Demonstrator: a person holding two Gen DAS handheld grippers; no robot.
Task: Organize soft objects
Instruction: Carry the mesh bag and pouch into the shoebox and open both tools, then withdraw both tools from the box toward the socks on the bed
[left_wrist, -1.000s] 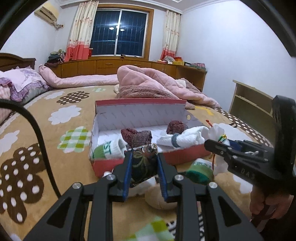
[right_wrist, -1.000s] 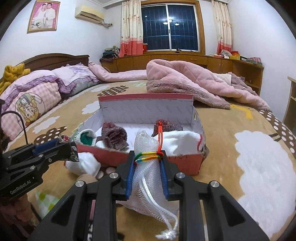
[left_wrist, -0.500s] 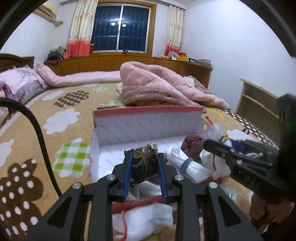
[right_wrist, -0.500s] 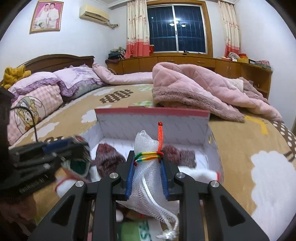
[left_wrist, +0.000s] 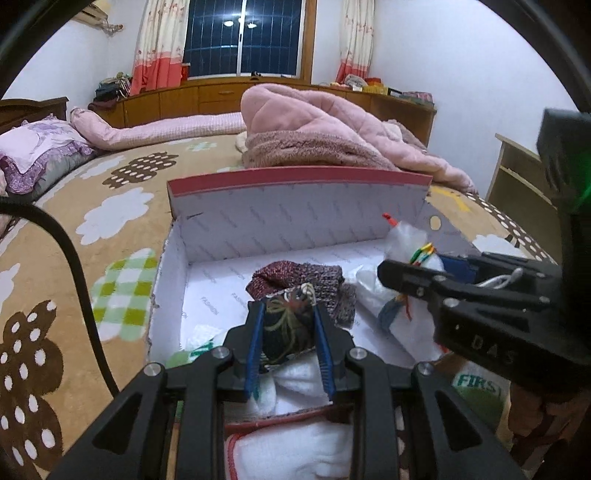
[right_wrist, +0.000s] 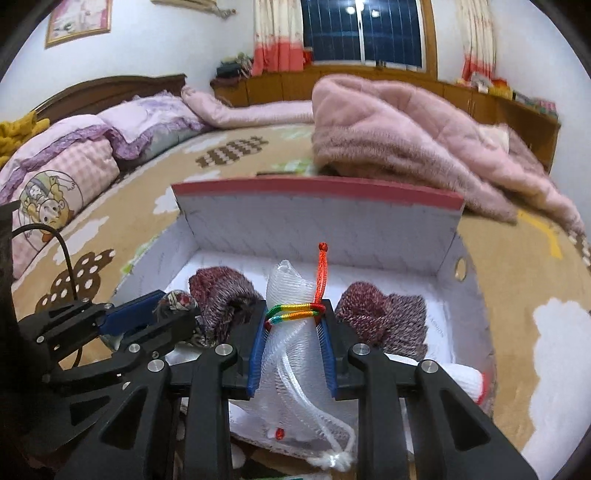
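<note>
A red-edged white cardboard box (left_wrist: 295, 218) (right_wrist: 317, 221) lies open on the bed. My left gripper (left_wrist: 288, 325) is shut on a dark patterned pouch (left_wrist: 288, 321), held over the box's near left part; it also shows in the right wrist view (right_wrist: 173, 310). My right gripper (right_wrist: 293, 328) is shut on a white mesh bag (right_wrist: 291, 350) tied with a rainbow cord, held over the box's middle; it also shows in the left wrist view (left_wrist: 410, 254). Maroon knitted socks (left_wrist: 295, 277) (right_wrist: 384, 317) and white rolled socks (left_wrist: 399, 317) lie in the box.
A pink quilt (left_wrist: 321, 129) (right_wrist: 406, 133) is heaped behind the box. Pillows (right_wrist: 74, 158) lie at the left by the headboard. White socks (left_wrist: 288, 450) and a green-white sock (left_wrist: 476, 387) lie on the bedspread before the box. A wooden shelf (left_wrist: 517, 173) stands at the right.
Both grippers have moved forward from in front of the box to over its inside, each still holding its item. The box now fills more of both views.
</note>
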